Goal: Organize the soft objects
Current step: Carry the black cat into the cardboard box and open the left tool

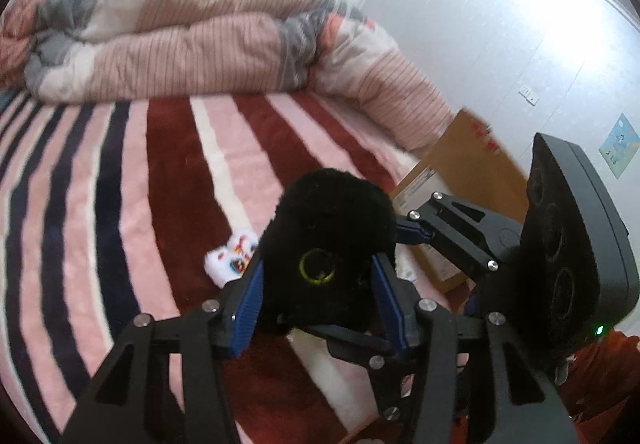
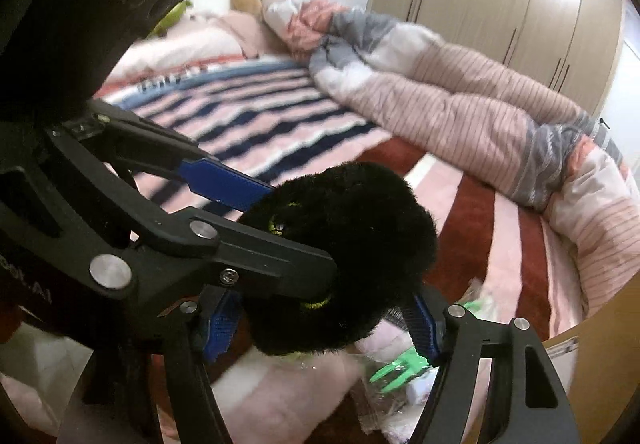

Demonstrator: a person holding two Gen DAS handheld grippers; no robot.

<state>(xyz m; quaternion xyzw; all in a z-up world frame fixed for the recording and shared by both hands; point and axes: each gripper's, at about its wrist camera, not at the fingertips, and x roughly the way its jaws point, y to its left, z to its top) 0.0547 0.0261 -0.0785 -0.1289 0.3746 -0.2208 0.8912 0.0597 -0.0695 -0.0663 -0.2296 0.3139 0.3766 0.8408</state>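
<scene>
black plush toy [image 1: 328, 244] seemingly pinched by left tool [image 1: 318, 300] and right tool [image 2: 324, 328].

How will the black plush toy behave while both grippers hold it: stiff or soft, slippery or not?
The black plush toy probably squashes easily: its fuzzy body bulges around the left gripper. It is likely light. Slipping seems unlikely, since the right gripper also clamps it with ribbed pads.

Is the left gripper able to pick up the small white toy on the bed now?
Probably not: the left gripper is closed on the black plush toy, which fills its jaws. The small white toy lies uncovered on the striped blanket just beyond.
</scene>
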